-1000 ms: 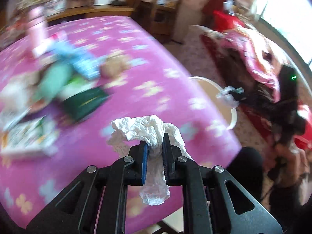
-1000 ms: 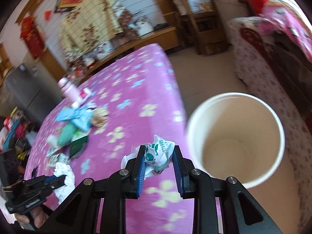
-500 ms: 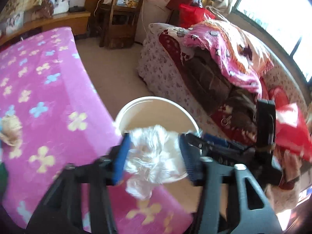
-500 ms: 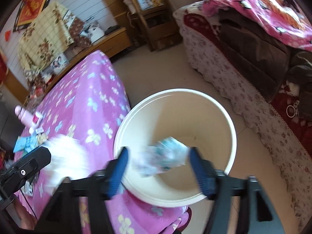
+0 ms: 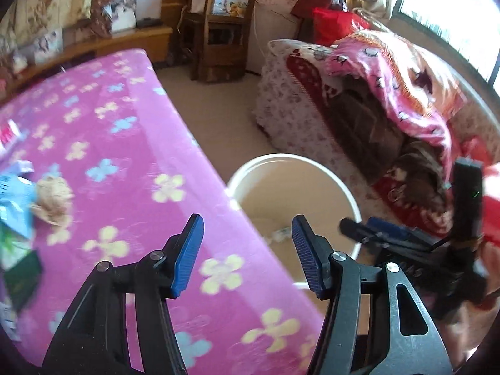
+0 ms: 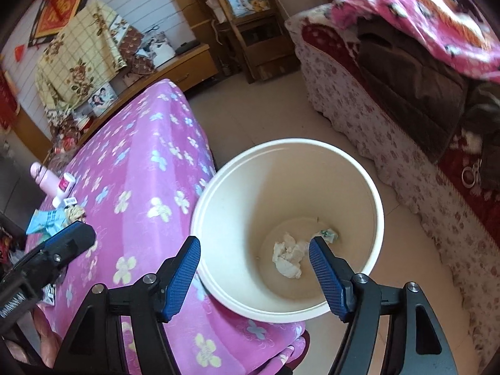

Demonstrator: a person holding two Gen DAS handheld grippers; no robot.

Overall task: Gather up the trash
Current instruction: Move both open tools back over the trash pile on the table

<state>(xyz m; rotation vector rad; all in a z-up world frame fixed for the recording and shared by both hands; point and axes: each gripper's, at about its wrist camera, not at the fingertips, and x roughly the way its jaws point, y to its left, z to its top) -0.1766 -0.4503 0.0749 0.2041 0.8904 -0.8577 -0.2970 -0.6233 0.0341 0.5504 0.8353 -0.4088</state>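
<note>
Right gripper: your right gripper (image 6: 254,268) is spread wide and carries nothing; it hangs above the mouth of the cream bin (image 6: 218,234), its blue pads (image 6: 182,278) framing the bin's floor.
Left gripper: your left gripper (image 5: 247,250) is likewise released, jaws apart and bare, over the corner of the pink flowered surface (image 5: 125,156) where it meets the bin (image 5: 353,200).
Tissue: the crumpled white tissue (image 6: 289,257) lies on the bin's floor, below and between your right gripper's fingertips, a loose creased wad.
Wrapper: the small green-and-white wrapper (image 6: 327,235) sits just beyond the tissue, near the right fingertip, scrunched with green print showing.
Bin: round, cream, open at the top, it stands on the floor pressed against the edge of the surface.
Left view of the trash: you see only a small pale scrap (image 5: 279,234) deep in the bin; which piece it is cannot be told.
Remaining litter: farther off on the surface lie a tan crumpled ball (image 5: 53,197), a blue packet (image 6: 47,218) beside it, and a pink bottle (image 6: 43,179) beyond.
Far side: a sofa (image 6: 390,118) heaped with a pink blanket (image 6: 406,9) stands past the bin.
</note>
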